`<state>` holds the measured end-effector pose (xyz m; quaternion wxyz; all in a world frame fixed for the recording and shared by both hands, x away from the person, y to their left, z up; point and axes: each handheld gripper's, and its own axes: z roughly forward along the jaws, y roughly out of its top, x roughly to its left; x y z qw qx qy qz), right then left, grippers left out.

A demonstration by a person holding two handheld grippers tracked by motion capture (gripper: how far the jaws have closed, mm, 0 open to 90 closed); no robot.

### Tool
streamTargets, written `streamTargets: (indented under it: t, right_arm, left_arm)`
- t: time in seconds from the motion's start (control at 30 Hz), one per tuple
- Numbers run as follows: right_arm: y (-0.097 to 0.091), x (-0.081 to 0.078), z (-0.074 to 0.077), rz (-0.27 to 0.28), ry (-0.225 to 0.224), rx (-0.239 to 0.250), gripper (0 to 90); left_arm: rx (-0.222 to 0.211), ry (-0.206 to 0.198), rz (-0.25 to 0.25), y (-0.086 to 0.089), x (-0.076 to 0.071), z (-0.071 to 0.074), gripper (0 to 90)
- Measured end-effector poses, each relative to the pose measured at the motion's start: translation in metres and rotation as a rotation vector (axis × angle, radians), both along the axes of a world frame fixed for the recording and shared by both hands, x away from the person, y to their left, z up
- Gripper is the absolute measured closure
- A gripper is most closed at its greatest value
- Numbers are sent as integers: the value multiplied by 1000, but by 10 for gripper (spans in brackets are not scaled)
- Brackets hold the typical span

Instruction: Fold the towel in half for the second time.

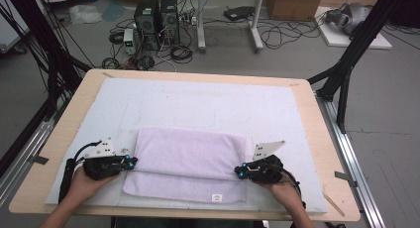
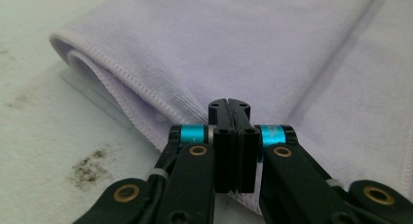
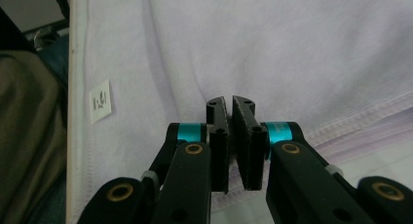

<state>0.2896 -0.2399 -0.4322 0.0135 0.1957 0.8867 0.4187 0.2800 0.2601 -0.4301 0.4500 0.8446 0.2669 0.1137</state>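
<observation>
A folded lavender towel (image 1: 185,163) lies on a white mat (image 1: 208,106) that covers the wooden counter (image 1: 324,139), near the person's edge. A gripper sits at each short end of it.

The left gripper (image 1: 130,161) comes in from the lower left, held low and nearly level in the left hand (image 1: 84,183), its forearm angling up from the bottom edge. Its fingers point rightward at the towel's left end. In the left gripper view the fingers (image 2: 221,136) are pressed together with no gap between them, resting over the stitched hem where the upper layer folds back; whether any cloth is pinched between them cannot be told. The rolled fold of the towel opens just to the left of the fingers, and a dark smudge (image 2: 90,168) marks the mat further left.

The right gripper (image 1: 240,171) mirrors it, held in the right hand (image 1: 282,188) with its fingers pointing leftward at the towel's right end. In the right gripper view its fingers (image 3: 217,136) stand almost together, a thin slit between them, above the doubled hem. A small white label (image 3: 100,101) lies to the left of the fingers, near the towel's long edge.
</observation>
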Motion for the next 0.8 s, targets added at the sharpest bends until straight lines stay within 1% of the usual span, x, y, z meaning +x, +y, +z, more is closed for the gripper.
streamTargets:
  t: [0.07,0.17,0.2,0.27,0.3,0.33,0.37,0.43,0.47,0.53,0.57,0.63,0.67,0.7,0.73,0.77,0.8]
  right_arm:
    - [-5,1,10,-11,-8,24,857]
    - [-9,-2,24,-10,-40,49,858]
    - [-10,-3,28,-8,-49,57,858]
    - [-11,-7,33,-2,-61,63,860]
    - [-12,-10,36,3,-66,57,860]
    - [-13,-13,38,2,-66,58,859]
    - [-15,-18,38,8,-63,70,860]
    - [-18,-27,36,14,-59,75,852]
    - [-19,-30,35,15,-56,70,819]
    - [-20,-33,31,-8,-57,59,758]
    - [-18,-34,28,-13,-63,56,730]
    - [-13,-34,24,-9,-59,72,703]
    - [-11,-33,23,1,-63,71,686]
    - [-6,-34,20,15,-60,63,672]
    - [-4,-34,18,26,-58,57,656]
    - [0,-34,13,40,-48,42,629]
    - [2,-34,11,46,-41,32,623]
  left_arm:
    - [-21,-24,4,3,-3,11,887]
    - [-43,-51,8,8,-11,26,888]
    - [-40,-61,5,10,-15,30,888]
    - [-42,-69,-1,12,-23,33,889]
    - [-41,-71,-5,13,-27,34,890]
    - [-37,-69,-9,14,-33,34,890]
    - [-38,-68,-15,15,-38,33,890]
    - [-37,-58,-40,15,-45,29,887]
    - [-28,-58,-46,15,-46,28,880]
    - [-15,-62,-34,12,-45,25,724]
    - [-18,-59,-30,10,-44,24,656]
    - [-16,-49,-45,5,-41,22,585]
    - [-8,-45,-66,2,-40,20,586]
    - [-1,-39,-76,-1,-39,18,584]
    - [16,-25,-95,-5,-38,14,576]
    - [33,-22,-104,-7,-37,11,572]
    - [50,-13,-109,-10,-36,7,572]
